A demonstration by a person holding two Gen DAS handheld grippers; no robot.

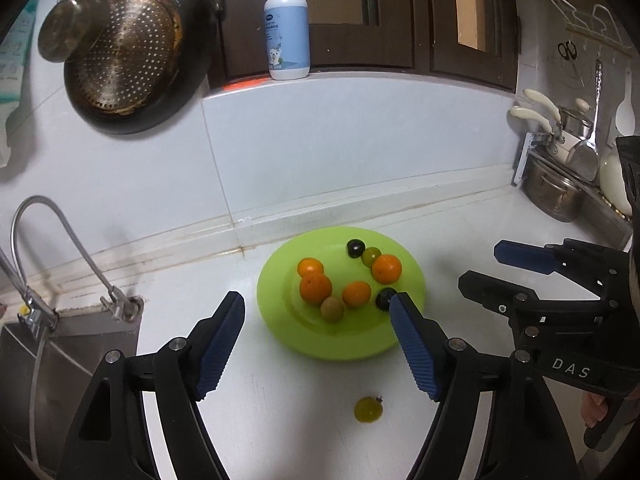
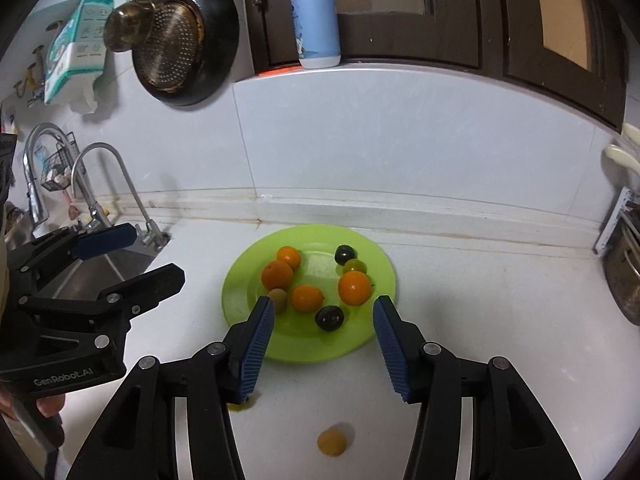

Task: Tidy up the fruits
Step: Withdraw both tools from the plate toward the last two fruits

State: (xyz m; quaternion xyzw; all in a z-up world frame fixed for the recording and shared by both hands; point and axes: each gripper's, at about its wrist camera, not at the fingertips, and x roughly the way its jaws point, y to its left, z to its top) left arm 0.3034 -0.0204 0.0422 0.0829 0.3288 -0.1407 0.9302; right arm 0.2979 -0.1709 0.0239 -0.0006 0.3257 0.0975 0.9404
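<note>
A green plate (image 1: 280, 320) (image 2: 376, 276) on the white counter holds several oranges (image 1: 315, 288) (image 2: 354, 288), two dark plums (image 1: 355, 247) (image 2: 329, 318), a green grape (image 1: 370, 255) (image 2: 354, 266) and a brownish fruit (image 1: 332, 309) (image 2: 277, 295). A yellow-green fruit (image 1: 368, 409) lies on the counter in front of the plate; another yellow fruit (image 2: 331, 442) lies on the counter below my right gripper, and a further one (image 2: 239, 405) is half hidden behind its left finger. My left gripper (image 1: 318, 306) (image 2: 132, 252) is open and empty. My right gripper (image 2: 324, 310) (image 1: 480, 266) is open and empty.
A sink (image 1: 60, 360) with taps (image 1: 48, 236) (image 2: 116, 184) lies to the left. A colander and pan (image 1: 128, 52) hang on the wall. A soap bottle (image 1: 286, 28) stands on the ledge. Pots and utensils (image 1: 560, 184) stand at the right.
</note>
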